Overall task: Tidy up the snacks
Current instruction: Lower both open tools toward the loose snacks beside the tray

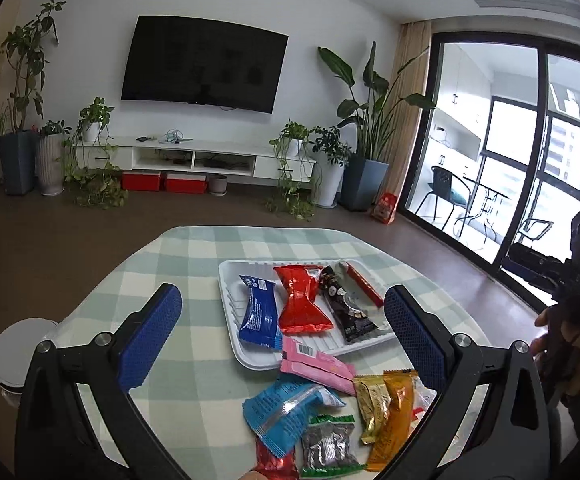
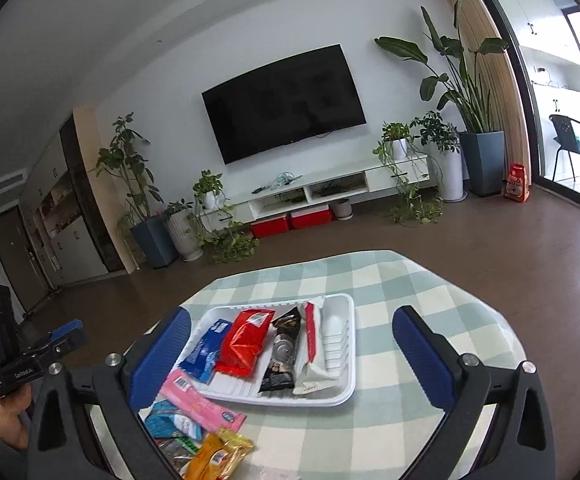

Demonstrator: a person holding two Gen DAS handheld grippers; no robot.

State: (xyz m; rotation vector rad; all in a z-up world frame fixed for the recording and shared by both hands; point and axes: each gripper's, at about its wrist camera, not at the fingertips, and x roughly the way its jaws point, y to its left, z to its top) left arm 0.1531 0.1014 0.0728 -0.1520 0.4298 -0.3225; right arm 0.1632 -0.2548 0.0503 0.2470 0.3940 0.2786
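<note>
Both claws, left claw (image 1: 281, 334) and right claw (image 2: 292, 354), spread wide, empty. Loose snack packets (image 1: 322, 412) lower centre on tabletop (image 1: 193, 264), below white tray (image 1: 229, 276). Light, crinkly, slippery film; judge best pinched across flat sealed end.

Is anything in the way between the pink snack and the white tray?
Nothing visible blocks it. The pink snack lies on the checked cloth right at the white tray's near edge, one end overlapping the rim. Four snacks already lie in the tray; bare space shows at its right end.
</note>
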